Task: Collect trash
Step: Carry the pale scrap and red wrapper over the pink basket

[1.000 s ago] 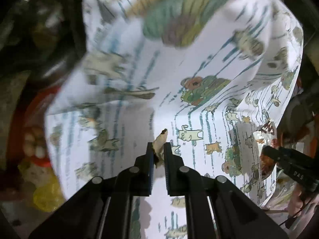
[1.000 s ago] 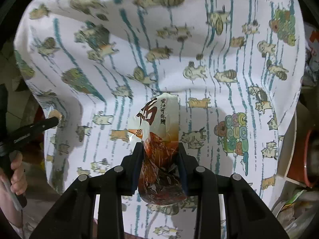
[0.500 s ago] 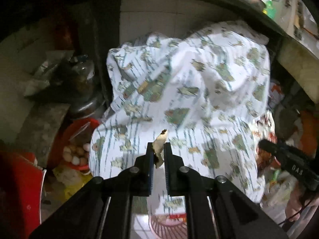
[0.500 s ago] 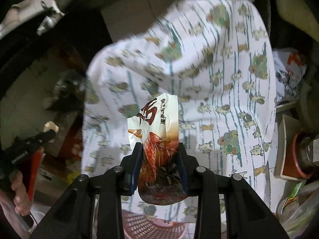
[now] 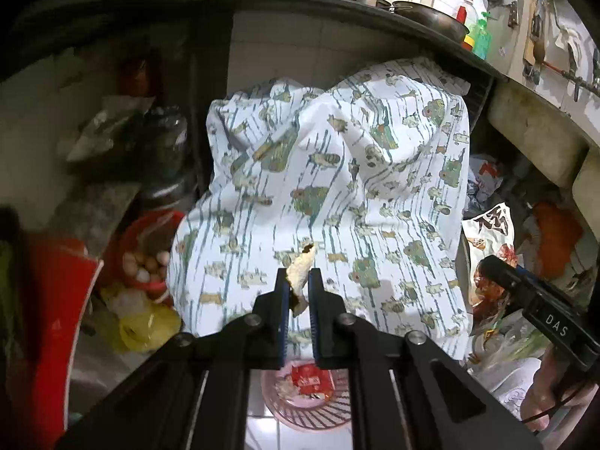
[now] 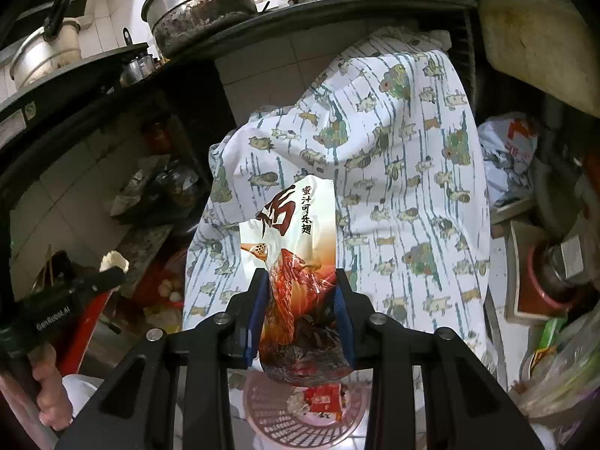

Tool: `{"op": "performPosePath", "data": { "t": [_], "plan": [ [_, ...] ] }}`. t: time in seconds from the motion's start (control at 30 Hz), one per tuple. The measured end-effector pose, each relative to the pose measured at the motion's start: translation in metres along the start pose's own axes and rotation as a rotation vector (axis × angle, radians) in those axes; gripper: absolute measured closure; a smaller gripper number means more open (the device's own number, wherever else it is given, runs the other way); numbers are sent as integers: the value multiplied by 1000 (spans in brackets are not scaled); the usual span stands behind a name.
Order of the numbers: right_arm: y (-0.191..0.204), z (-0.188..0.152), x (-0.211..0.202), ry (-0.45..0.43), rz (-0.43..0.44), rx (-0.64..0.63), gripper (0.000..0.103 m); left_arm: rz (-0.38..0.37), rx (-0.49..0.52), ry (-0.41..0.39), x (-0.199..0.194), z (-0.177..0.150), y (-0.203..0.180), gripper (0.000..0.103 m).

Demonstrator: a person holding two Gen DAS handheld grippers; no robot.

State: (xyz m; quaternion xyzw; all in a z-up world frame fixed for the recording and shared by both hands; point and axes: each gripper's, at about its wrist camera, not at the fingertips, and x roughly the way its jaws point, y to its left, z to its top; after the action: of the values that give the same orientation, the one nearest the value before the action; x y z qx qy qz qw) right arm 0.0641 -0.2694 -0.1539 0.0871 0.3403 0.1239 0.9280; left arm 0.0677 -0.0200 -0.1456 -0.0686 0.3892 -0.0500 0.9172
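Observation:
My left gripper (image 5: pixel 299 275) is shut on a small pale scrap of peel (image 5: pixel 300 270) that sticks up between its pads. A white and red snack wrapper (image 6: pixel 296 247) with black lettering stands in my right gripper (image 6: pixel 302 281), which is shut on it. Low on the floor, below both grippers, sits a pink slatted basket (image 5: pixel 322 418) (image 6: pixel 277 418) holding a red packet (image 5: pixel 311 377) (image 6: pixel 322 393). The right gripper (image 5: pixel 491 264) with its wrapper (image 5: pixel 487 236) shows at the right of the left wrist view. The left gripper (image 6: pixel 112 272) and its scrap (image 6: pixel 114 260) show at the left of the right wrist view.
A cloth with a cartoon print (image 5: pixel 337 195) drapes a bulky shape under a dark counter (image 5: pixel 337 11). A red bowl of eggs (image 5: pixel 146 258), a yellow bag (image 5: pixel 150 324) and jars lie to the left. Bags and a red-rimmed pot (image 6: pixel 543 285) crowd the right. Pots (image 6: pixel 198 3) stand on the counter.
Both grippers have pulled back and up from the printed cloth, still holding the scrap and the wrapper. The counter, the floor and the pink basket have come into view.

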Motion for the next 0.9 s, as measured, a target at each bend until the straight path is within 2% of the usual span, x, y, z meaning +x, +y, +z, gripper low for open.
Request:
{"op": "performPosePath", "data": {
  "t": [0.2,0.27,0.43,0.57,0.7,0.9],
  "plan": [
    [1,-25,-7,21,20,54,67,-17,-24,45,6,-26,1,95],
    [3,-33,-1,39,7,56,67,1,-20,58,13,-33,2,95],
    [4,-51,18,94,-14,45,67,8,-49,97,33,-46,13,95],
    [7,-63,38,145,-14,26,67,-13,-71,168,56,-59,19,95],
    [7,-78,57,196,-32,8,67,-3,-58,225,77,-73,18,95],
    [-7,-102,88,278,-74,34,67,0,-92,309,101,-91,25,95]
  ]
}}
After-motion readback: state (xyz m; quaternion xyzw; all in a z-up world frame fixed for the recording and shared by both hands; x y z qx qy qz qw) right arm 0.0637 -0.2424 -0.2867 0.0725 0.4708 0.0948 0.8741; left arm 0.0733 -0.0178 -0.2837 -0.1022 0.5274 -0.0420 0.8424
